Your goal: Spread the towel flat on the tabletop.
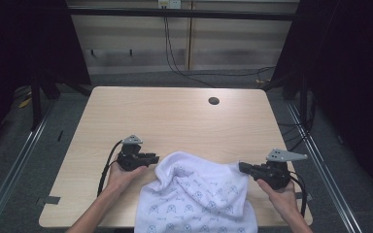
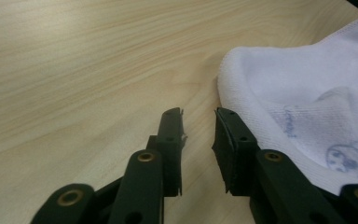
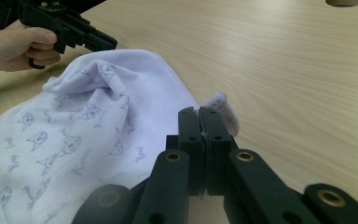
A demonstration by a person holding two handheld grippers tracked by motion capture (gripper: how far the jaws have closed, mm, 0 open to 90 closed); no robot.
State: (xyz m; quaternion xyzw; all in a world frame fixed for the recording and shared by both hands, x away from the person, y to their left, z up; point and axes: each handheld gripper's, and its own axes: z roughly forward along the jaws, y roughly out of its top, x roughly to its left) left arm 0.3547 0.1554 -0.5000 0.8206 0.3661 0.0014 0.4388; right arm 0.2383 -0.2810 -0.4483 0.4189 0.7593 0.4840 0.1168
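A white towel (image 1: 194, 194) printed with small blue cat figures lies crumpled on the near part of the wooden table (image 1: 175, 111) and hangs over its front edge. My left gripper (image 1: 155, 158) is at the towel's left top fold. In the left gripper view this gripper (image 2: 198, 126) is open with bare wood between its jaws and the towel (image 2: 307, 93) beside the right jaw. My right gripper (image 1: 241, 167) is at the towel's right corner. In the right gripper view its jaws (image 3: 199, 116) are pressed together on the towel's hem, and a bit of towel edge (image 3: 221, 105) sticks out past the tips.
A round cable hole (image 1: 213, 101) sits in the table's far right part. Wood stretches beyond the towel to the far edge. Black cables (image 1: 175, 63) run over the floor behind the table, and metal rails (image 1: 320, 160) flank both sides.
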